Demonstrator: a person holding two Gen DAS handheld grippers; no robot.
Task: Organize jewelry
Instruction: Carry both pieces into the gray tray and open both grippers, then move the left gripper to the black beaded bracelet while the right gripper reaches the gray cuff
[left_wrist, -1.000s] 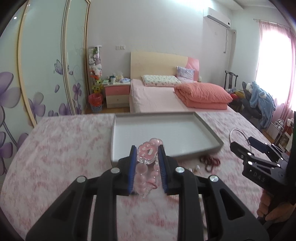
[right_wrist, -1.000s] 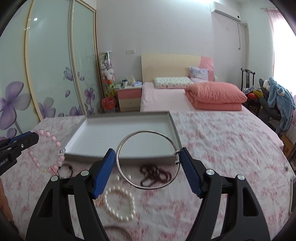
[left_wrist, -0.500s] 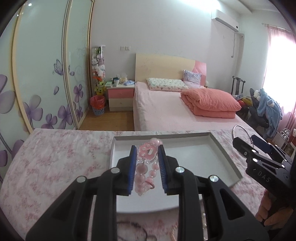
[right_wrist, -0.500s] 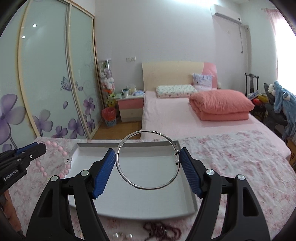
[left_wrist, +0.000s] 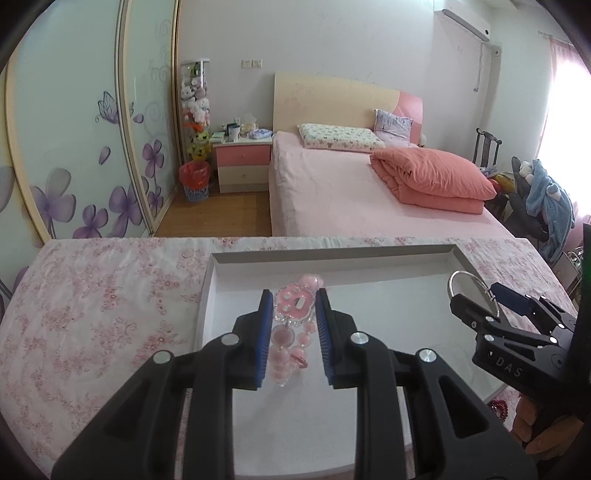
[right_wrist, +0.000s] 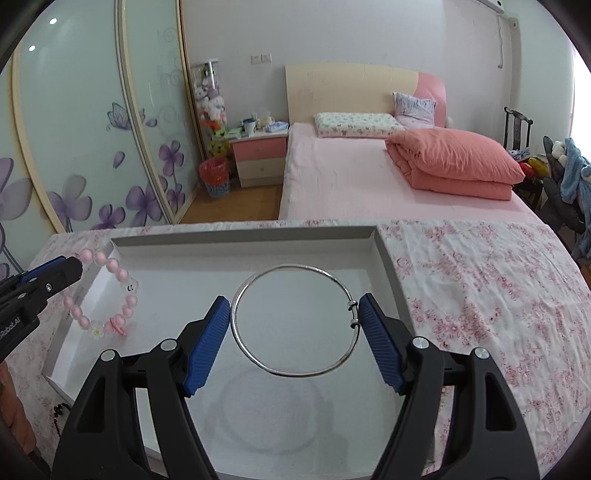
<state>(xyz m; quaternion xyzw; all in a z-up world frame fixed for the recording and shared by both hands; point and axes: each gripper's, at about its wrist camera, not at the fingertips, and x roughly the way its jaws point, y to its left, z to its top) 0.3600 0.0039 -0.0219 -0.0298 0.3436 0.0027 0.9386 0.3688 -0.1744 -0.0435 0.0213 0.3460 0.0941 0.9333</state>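
Note:
My left gripper (left_wrist: 291, 299) is shut on a pink bead bracelet (left_wrist: 291, 325) with a flower charm, held above the left part of the grey tray (left_wrist: 332, 254). In the right wrist view that bracelet (right_wrist: 118, 273) hangs from the left gripper (right_wrist: 74, 264) over the tray's left side. My right gripper (right_wrist: 295, 310) is shut on a thin silver bangle (right_wrist: 295, 373), pinched across its width above the tray (right_wrist: 243, 240) floor, where its shadow falls. From the left wrist view the bangle (left_wrist: 456, 275) and right gripper (left_wrist: 476, 299) show at the right.
The tray lies on a table with a pink floral cloth (right_wrist: 480, 277). A dark red bead string (left_wrist: 498, 408) lies on the cloth at the tray's near right corner. A hand (left_wrist: 546, 439) holds the right gripper. Beyond the table's far edge are a bed and a wardrobe.
Both grippers have moved forward and lower, from the loose jewelry on the cloth to above the tray floor, each still holding its piece.

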